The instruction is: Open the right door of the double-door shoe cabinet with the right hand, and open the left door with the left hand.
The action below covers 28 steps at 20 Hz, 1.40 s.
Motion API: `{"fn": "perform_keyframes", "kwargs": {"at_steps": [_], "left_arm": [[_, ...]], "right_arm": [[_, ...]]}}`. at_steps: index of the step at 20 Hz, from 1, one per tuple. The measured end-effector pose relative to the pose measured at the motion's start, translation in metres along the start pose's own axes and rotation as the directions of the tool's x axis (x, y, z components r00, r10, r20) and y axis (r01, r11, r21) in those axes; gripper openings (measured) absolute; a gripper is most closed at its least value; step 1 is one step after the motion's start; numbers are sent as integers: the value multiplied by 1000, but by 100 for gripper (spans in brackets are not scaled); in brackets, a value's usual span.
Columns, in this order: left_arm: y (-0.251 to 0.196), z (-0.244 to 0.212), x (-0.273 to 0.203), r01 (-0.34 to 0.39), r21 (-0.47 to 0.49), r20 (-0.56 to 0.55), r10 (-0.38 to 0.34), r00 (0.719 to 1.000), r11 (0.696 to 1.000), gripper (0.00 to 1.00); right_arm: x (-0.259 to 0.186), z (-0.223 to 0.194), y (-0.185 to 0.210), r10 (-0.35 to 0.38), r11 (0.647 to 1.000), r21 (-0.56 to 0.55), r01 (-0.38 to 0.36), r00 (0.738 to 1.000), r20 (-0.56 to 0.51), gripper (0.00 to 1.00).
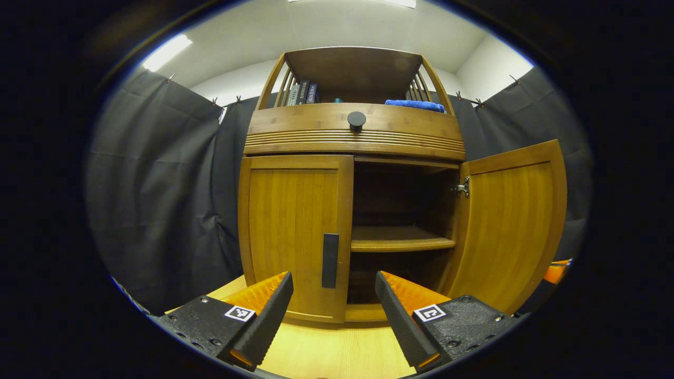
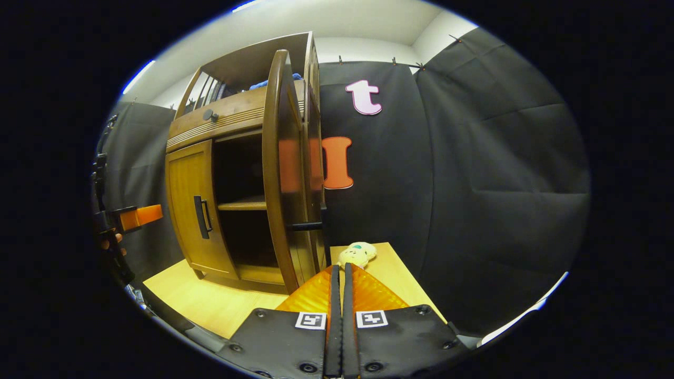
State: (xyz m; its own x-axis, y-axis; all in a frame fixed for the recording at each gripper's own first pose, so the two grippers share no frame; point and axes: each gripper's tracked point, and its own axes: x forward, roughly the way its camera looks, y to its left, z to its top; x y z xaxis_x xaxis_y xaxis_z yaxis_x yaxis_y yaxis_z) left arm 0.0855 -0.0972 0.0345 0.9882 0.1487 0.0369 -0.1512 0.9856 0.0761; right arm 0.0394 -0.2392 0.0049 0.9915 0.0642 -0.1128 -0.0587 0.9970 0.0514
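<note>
Right door (image 1: 511, 226) swung open; left door (image 1: 295, 237) closed. Left gripper (image 1: 331, 300) fingers spread wide, empty, facing handle (image 1: 330, 260): next, close on it, pull. Right gripper (image 2: 337, 279) fingers pressed together, empty.

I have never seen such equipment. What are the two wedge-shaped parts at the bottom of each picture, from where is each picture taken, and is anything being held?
A person holds hand tools with tongs; a camera rides on each. In the left gripper view the left tongs stand open before the closed left door and its dark handle. The right door is already open, showing a shelf. In the right gripper view the right tongs are shut and hold nothing. A small soft toy lies on the wooden table. Books and a blue cloth sit on top.
</note>
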Motion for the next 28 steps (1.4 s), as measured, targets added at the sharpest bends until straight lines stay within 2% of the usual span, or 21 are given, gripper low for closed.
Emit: {"fn": "perform_keyframes", "kwargs": {"at_steps": [1, 3, 4, 6, 8, 10, 11, 12, 17, 20, 23, 27, 28], "left_arm": [[-1, 0, 8, 7, -3, -1, -7, 1000, 1000, 92], [-1, 0, 19, 8, 7, 11, -8, 1000, 1000, 92], [0, 0, 29, 7, 17, 18, -7, 1000, 1000, 92], [4, -4, 47, -5, 24, 17, 4, 1000, 1000, 92], [6, -10, 64, -3, 10, 10, 3, 1000, 1000, 95], [7, -19, 81, 4, 9, -4, -4, 1000, 1000, 92], [9, -23, 91, 6, 12, -8, -6, 1000, 1000, 92], [11, -27, 99, 5, 11, -13, -5, 1000, 1000, 92], [26, -50, 143, -17, 19, -37, 18, 999, 1000, 92], [26, -62, 164, 3, 22, -45, -2, 999, 1000, 92], [28, -72, 179, 4, 19, -65, -2, 998, 1000, 92], [20, -74, 186, 54, 18, -64, -53, 997, 998, 92], [19, -74, 187, 61, 16, -61, -60, 996, 998, 86]], "right_arm": [[-3, 2, -5, -9, 1000, 5, 9, 1000, 3, 7], [-5, 4, -18, -39, 999, 25, 39, 999, 7, 8], [-9, 4, -24, -52, 998, 36, 52, 999, 5, 1], [-14, 3, -32, -75, 996, 56, 75, 997, 0, 9], [-15, 6, -41, -101, 993, 62, 100, 995, 5, 7], [-15, 6, -45, -115, 992, 60, 114, 993, 16, 35], [-16, 6, -48, -125, 991, 57, 124, 992, 16, 27], [-18, 7, -49, -131, 990, 56, 130, 991, 16, 27], [-19, 11, -61, -182, 983, 36, 181, 983, 33, 64], [-19, 12, -71, -216, 976, 29, 215, 976, 38, 86], [-20, 10, -77, -242, 970, 35, 241, 970, 34, 89], [-19, 7, -81, -264, 964, 41, 263, 964, 23, 89], [-19, 7, -82, -269, 963, 42, 268, 963, 23, 89]]}}
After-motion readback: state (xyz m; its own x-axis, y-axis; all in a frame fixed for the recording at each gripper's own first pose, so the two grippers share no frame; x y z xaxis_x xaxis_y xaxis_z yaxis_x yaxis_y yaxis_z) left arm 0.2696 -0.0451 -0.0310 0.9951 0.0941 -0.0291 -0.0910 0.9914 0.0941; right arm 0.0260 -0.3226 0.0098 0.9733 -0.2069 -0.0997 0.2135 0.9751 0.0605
